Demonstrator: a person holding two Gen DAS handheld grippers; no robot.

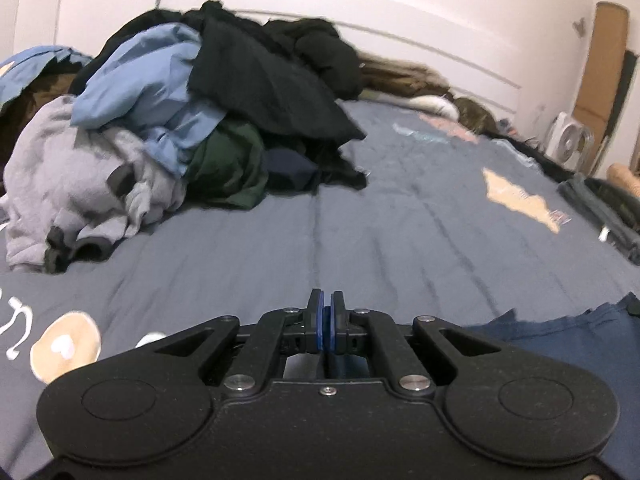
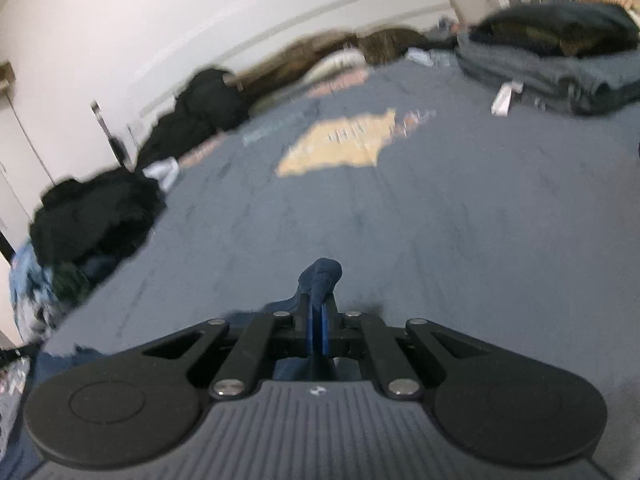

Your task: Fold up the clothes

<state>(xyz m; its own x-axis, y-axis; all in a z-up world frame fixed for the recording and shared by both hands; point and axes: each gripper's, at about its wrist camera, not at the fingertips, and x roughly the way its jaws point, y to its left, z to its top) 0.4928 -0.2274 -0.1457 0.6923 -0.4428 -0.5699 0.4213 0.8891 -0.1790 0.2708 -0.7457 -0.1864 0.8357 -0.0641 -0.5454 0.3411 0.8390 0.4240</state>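
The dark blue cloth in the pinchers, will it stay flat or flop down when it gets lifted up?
Probably flop. The dark blue cloth bunches into a soft lump where the right gripper pinches it, so it looks limp, not stiff. It seems thin and likely light. In the left view its wavy edge lies loosely on the bed cover, so the rest would likely hang and drape.

No words, numbers or brand names can be read. The bedspread (image 1: 400, 240) carries white script-like marks (image 1: 16, 328) at its left edge and blurred lines on a tan patch (image 2: 340, 140), all illegible.
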